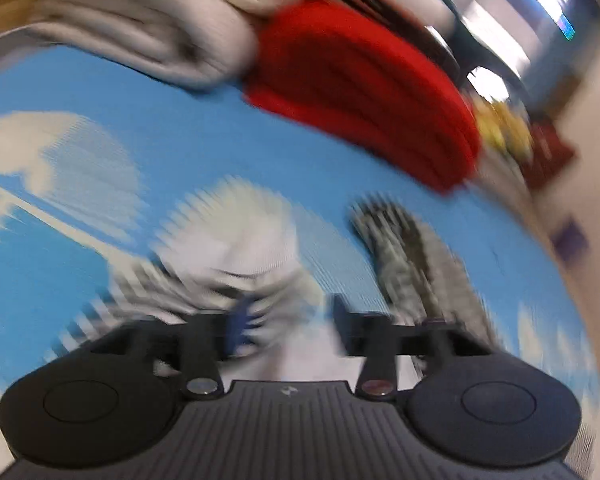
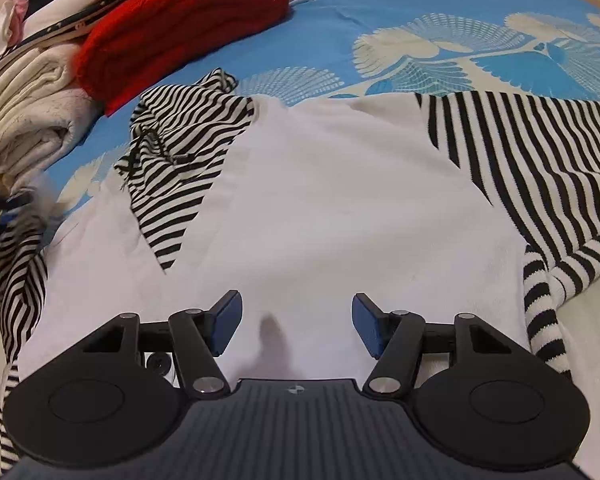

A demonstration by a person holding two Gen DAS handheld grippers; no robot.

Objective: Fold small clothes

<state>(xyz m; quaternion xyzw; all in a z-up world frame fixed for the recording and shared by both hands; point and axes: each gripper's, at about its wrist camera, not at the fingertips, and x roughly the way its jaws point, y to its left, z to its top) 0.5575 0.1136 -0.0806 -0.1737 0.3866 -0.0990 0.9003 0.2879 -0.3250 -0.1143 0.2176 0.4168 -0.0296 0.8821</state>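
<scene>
Right gripper (image 2: 297, 326) jaws apart over white garment (image 2: 320, 200) | left gripper (image 1: 288, 326) blurred, grip unclear | red stack (image 2: 180, 24) at bedspread (image 2: 380, 16) edge

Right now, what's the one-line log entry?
stage: fold underway | right gripper: open over striped garment | left gripper: blurred | red stack: behind

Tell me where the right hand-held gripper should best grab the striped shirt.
Probably the near hem of the striped shirt, approached low from the near side. The shirt lies flat, so an edge is the only pinchable part, and the open right hand-held gripper already hovers there.
</scene>
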